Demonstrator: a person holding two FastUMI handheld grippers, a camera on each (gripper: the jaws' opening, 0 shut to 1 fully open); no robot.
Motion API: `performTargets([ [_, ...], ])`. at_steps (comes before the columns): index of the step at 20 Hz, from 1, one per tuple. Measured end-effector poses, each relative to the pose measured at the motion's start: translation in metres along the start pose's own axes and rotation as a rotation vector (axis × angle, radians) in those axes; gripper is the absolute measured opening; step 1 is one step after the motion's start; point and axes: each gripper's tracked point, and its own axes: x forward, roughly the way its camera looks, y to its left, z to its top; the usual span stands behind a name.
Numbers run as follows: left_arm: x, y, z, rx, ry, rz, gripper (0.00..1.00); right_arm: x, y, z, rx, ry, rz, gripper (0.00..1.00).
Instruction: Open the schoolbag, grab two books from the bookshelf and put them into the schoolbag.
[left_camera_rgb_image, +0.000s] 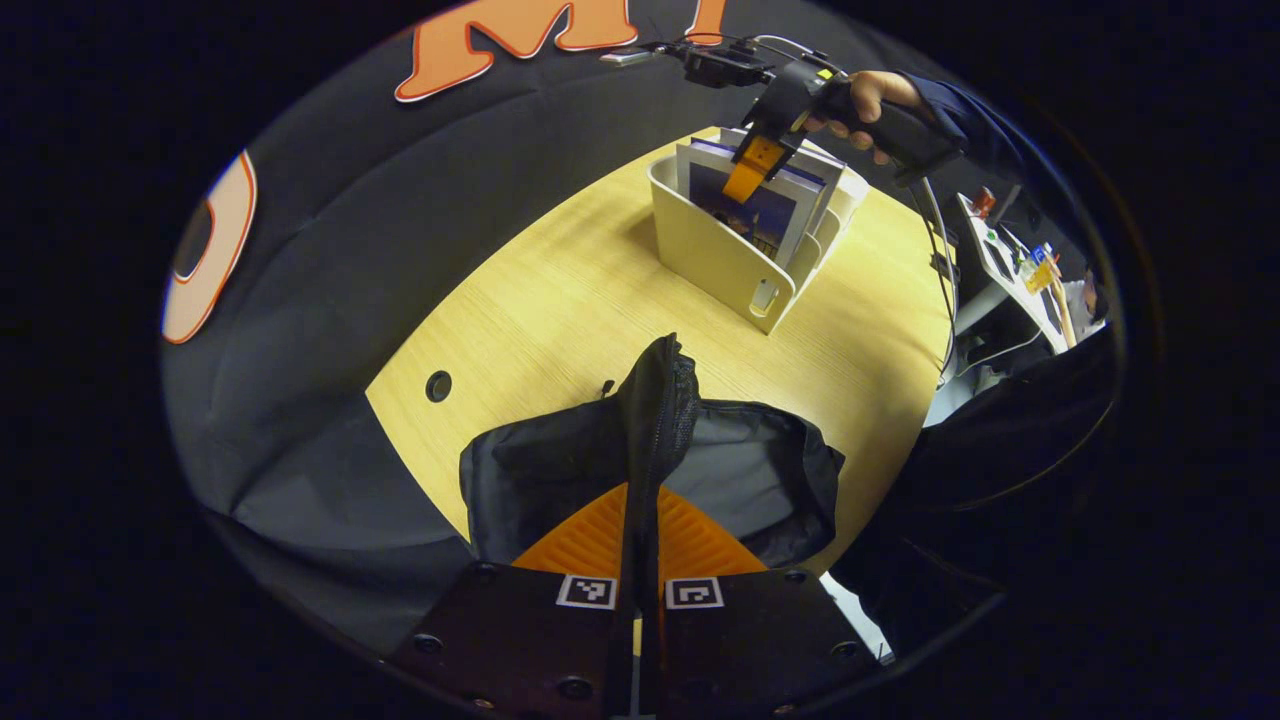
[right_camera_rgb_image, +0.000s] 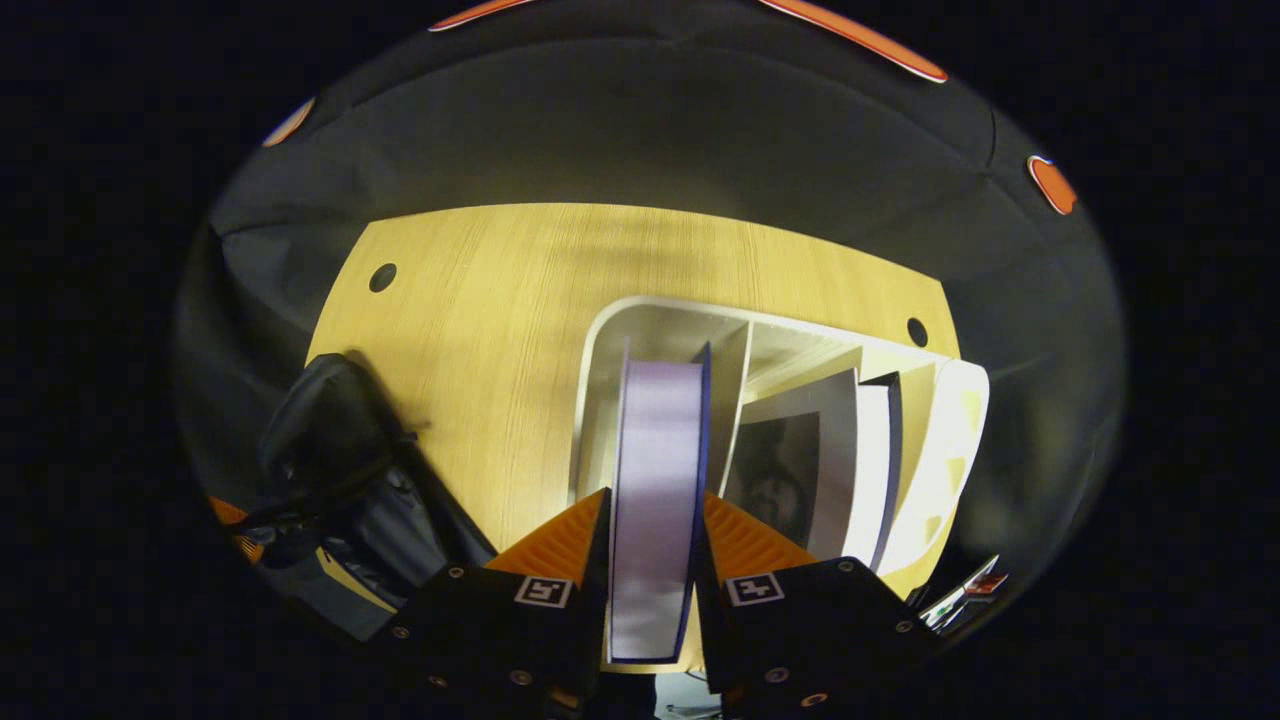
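Observation:
A black schoolbag (left_camera_rgb_image: 760, 480) lies open on the near part of the wooden table (left_camera_rgb_image: 560, 300). My left gripper (left_camera_rgb_image: 640, 545) is shut on the bag's raised zipper edge (left_camera_rgb_image: 655, 400), holding it up. At the far side stands a cream bookshelf (left_camera_rgb_image: 725, 255) with books in it. My right gripper (left_camera_rgb_image: 755, 165), held by a hand (left_camera_rgb_image: 870, 100), grips a blue-covered book (left_camera_rgb_image: 760, 215) from above. In the right gripper view, my right gripper (right_camera_rgb_image: 652, 555) is shut on that thick book (right_camera_rgb_image: 655, 470) in the bookshelf's (right_camera_rgb_image: 600, 360) left slot. More books (right_camera_rgb_image: 830, 470) stand in the neighbouring slot. The schoolbag (right_camera_rgb_image: 340, 470) shows at the left.
The table has round cable holes (left_camera_rgb_image: 438, 386) (right_camera_rgb_image: 382, 277) (right_camera_rgb_image: 917, 331). Black cloth walls surround the table on the far and left sides. A white stand with small items (left_camera_rgb_image: 1010, 270) is beyond the table's right edge. Bare tabletop lies between bag and bookshelf.

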Motion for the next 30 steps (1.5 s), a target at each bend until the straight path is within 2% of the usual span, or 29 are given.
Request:
performTargets([
  [4,0.0,-0.007,-0.004,-0.011,-0.006,-0.012,0.04,-0.01,0.003,-0.011,0.014,-0.001,0.02,0.35],
  [8,0.004,-0.007,-0.003,-0.032,-0.01,-0.004,0.04,-0.035,0.001,-0.029,0.04,-0.027,0.028,0.33],
  [11,0.009,-0.01,-0.01,0.0,-0.015,-0.01,0.04,-0.057,-0.002,-0.044,0.058,-0.067,0.014,0.32],
  [15,0.009,-0.016,-0.012,0.044,-0.031,-0.028,0.04,-0.082,-0.005,-0.08,0.092,-0.1,-0.015,0.3],
  [22,0.01,-0.025,-0.011,0.085,-0.038,-0.062,0.04,-0.114,-0.01,-0.15,0.212,-0.134,0.028,0.3],
  [24,0.013,-0.026,-0.01,0.089,-0.035,-0.066,0.04,-0.121,-0.012,-0.166,0.245,-0.142,0.052,0.3],
  [28,0.014,-0.029,-0.012,0.079,-0.038,-0.077,0.04,-0.121,-0.001,-0.197,0.342,-0.16,0.187,0.3],
  [30,0.017,-0.03,-0.012,0.069,-0.037,-0.082,0.04,-0.119,0.0,-0.211,0.367,-0.158,0.218,0.3],
])
